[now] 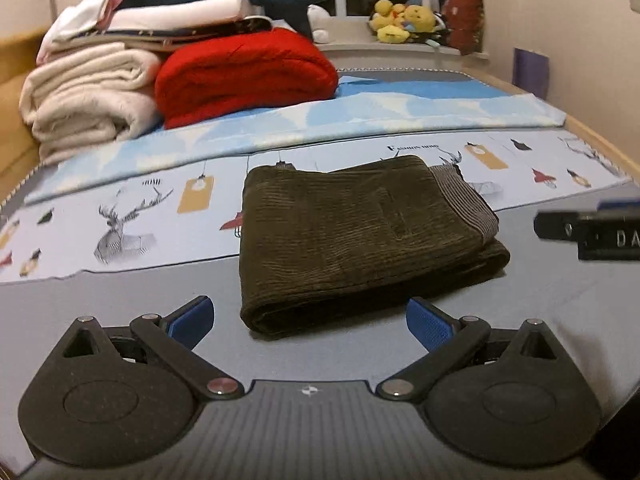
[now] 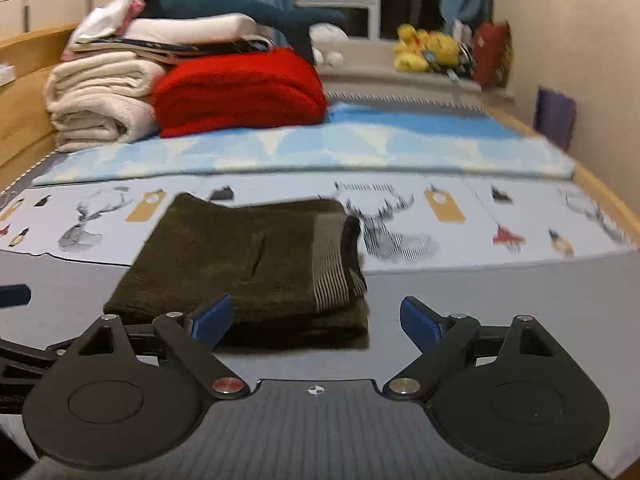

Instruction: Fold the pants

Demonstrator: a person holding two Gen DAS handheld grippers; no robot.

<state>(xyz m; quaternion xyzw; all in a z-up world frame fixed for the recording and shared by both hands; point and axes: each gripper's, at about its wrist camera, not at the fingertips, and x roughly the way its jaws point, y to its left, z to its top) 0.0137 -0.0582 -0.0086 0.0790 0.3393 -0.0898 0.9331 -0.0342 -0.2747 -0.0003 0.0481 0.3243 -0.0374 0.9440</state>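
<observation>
Dark olive corduroy pants (image 1: 360, 236) lie folded into a compact rectangle on the grey bed sheet (image 1: 120, 300), with the striped waistband on the right. They also show in the right wrist view (image 2: 248, 260). My left gripper (image 1: 310, 320) is open and empty, just short of the fold's near edge. My right gripper (image 2: 316, 322) is open and empty, close to the pants' near right corner. Part of the right gripper (image 1: 592, 236) shows at the right edge of the left wrist view.
A printed deer-pattern cloth (image 1: 140, 216) and a blue blanket (image 1: 360, 116) lie behind the pants. Folded cream blankets (image 1: 88, 104), a red blanket (image 1: 244, 72) and stacked linens sit at the back left. Plush toys (image 1: 404, 20) sit on the windowsill. A wooden bed frame edge (image 2: 600, 196) runs along the right.
</observation>
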